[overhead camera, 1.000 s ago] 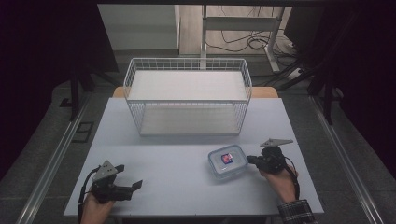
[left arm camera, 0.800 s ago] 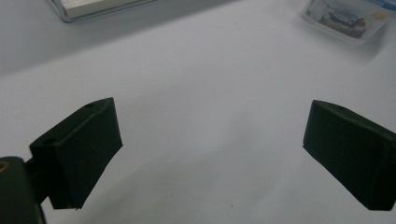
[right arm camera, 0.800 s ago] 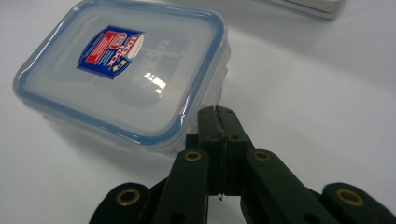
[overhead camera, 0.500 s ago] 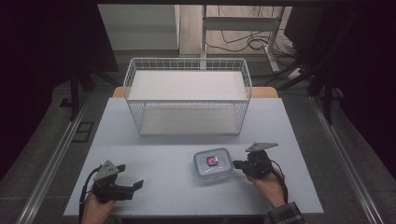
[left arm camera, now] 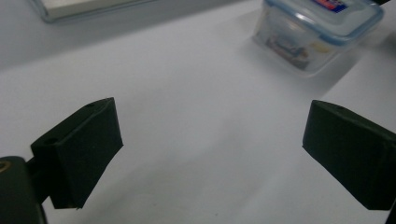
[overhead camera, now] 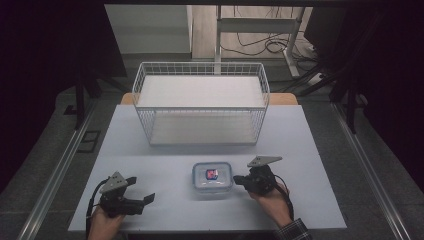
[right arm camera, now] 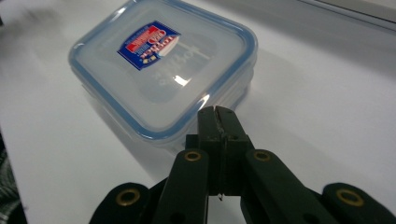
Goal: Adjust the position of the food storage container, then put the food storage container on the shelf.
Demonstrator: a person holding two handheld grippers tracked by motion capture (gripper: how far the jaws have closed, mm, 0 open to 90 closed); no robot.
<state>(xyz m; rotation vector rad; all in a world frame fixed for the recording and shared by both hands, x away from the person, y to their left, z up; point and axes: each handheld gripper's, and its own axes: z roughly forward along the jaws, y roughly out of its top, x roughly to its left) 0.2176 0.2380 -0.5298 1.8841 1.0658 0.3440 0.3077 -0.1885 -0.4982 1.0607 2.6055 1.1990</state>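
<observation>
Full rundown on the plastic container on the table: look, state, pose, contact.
The container is a small, squarish clear-plastic box with rounded corners and a blue-rimmed lid, shut, bearing a red-and-blue sticker on top. It sits flat and upright on the white table, in front of the wire basket. The right gripper, jaws shut together, butts its tips against the lid's near edge. What is inside cannot be told.

In the left gripper view, we saw the container cut off by the top edge, so most of its lid label lay out of frame, and the print on its near wall was too blurred to read. In the high view, the label on its lid was too small to read. Beside the container, the right tongs hid where their tips met its rim, so contact stayed uncertain. The basket beyond the container showed just a clipped strip.
</observation>
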